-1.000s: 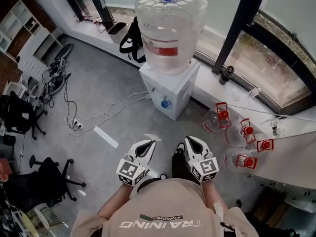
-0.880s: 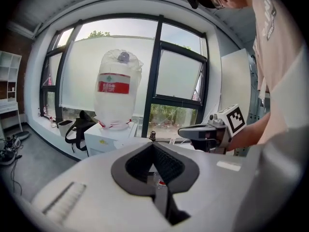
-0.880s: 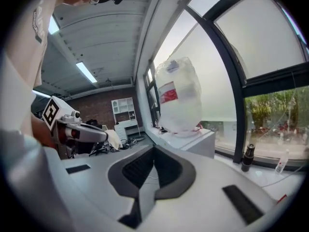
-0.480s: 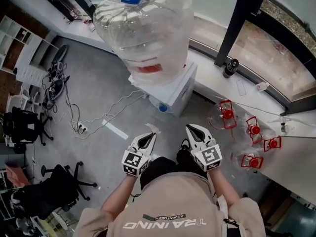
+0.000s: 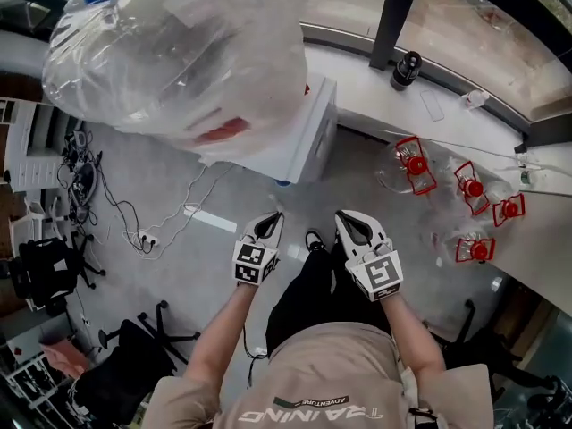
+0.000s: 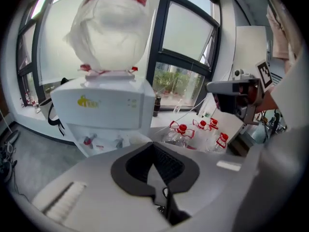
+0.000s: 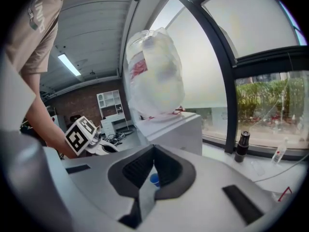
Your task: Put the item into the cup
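Note:
No cup and no loose item shows in any view. My left gripper [image 5: 272, 217] and right gripper [image 5: 345, 215] are held side by side at waist height, pointing toward a white water dispenser [image 5: 299, 141] with a big clear jug [image 5: 188, 52] on top. Both are shut with nothing between the jaws. In the left gripper view the shut left gripper [image 6: 153, 145] faces the dispenser [image 6: 104, 105] and its taps. In the right gripper view the shut right gripper [image 7: 154, 147] faces the dispenser [image 7: 169, 127]; a small blue spot [image 7: 154, 179] shows behind the jaw tips.
Several clear bottles with red caps [image 5: 447, 195] stand on the floor at the right, below a white window ledge [image 5: 375, 105] bearing a black flask [image 5: 405, 68]. Cables and a power strip [image 5: 143, 235] lie on the grey floor at left, with office chairs [image 5: 45, 271] beyond.
The head has moved closer to the dispenser, so the jug now fills the upper left. Both grippers stay shut and side by side, carried forward with the body.

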Demonstrator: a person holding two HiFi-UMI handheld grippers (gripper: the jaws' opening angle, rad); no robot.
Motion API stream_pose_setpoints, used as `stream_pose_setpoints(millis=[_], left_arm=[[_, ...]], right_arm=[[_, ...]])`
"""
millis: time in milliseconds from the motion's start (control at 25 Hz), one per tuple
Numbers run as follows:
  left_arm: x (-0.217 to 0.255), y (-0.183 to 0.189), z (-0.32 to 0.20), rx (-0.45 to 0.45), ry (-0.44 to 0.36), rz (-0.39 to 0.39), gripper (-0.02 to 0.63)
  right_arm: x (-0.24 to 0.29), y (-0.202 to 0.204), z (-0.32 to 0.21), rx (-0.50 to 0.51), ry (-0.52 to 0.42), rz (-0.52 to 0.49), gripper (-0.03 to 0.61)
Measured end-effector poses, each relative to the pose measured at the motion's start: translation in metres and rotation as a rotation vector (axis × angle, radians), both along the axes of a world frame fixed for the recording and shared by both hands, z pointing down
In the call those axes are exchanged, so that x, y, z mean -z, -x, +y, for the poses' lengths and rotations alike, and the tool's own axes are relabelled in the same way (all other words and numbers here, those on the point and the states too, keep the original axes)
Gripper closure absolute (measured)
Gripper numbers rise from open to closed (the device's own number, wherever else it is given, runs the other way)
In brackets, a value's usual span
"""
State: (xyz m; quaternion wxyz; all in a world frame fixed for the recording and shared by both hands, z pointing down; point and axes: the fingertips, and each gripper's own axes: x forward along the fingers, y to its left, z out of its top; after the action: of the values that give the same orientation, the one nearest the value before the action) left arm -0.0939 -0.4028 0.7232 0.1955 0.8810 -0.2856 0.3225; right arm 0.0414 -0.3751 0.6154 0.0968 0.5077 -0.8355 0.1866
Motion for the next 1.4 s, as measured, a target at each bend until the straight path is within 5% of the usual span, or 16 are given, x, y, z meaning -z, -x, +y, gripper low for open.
stream_pose_setpoints(millis=[200, 440, 1400], left_arm=[[-0.086, 0.006, -0.017, 0.017, 0.085, -0.046, 0.607], [-0.149, 0.008, -0.042, 0.048, 0.095, -0.107, 0.607], [-0.221, 0.010, -0.091, 0.128, 0.210, -0.169, 0.606]], right_arm=[[-0.047, -0.002, 0.003, -0.031, 0.009, 0.049, 0.568], [-0.093, -0.007, 0.007, -0.084, 0.060, 0.062, 0.568], [-0.125, -0.026, 0.031, -0.136, 0.145, 0.069, 0.568]])
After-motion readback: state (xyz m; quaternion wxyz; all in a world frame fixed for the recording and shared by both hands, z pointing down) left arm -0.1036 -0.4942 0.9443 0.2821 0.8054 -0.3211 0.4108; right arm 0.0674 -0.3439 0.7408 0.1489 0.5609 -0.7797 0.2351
